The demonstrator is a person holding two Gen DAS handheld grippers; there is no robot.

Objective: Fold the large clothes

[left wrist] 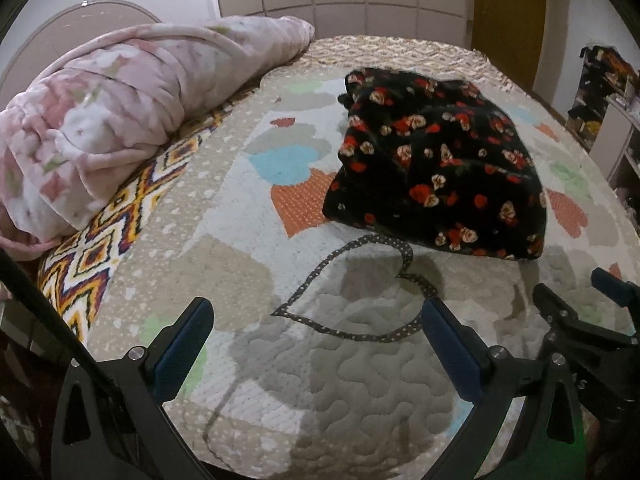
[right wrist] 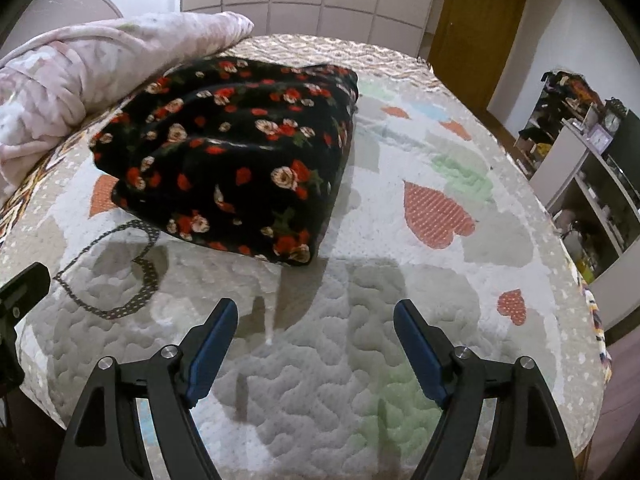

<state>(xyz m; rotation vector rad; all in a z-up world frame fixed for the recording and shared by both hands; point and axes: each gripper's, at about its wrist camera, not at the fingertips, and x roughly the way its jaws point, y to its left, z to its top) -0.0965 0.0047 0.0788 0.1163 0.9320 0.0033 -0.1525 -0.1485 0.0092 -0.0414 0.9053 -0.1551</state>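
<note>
**Folded floral garment lies beyond both spread grippers**

A rolled pink plush blanket lies at far left on the heart-patterned quilted bedspread. The left gripper hovers spread and empty. Ahead, well apart, lies the folded black rose-print garment. The right gripper is likewise spread, empty.

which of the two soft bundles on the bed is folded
The black flowered garment, a flat square stack mid-bed. The pink blanket is only a rumpled roll along the bed's edge.
</note>
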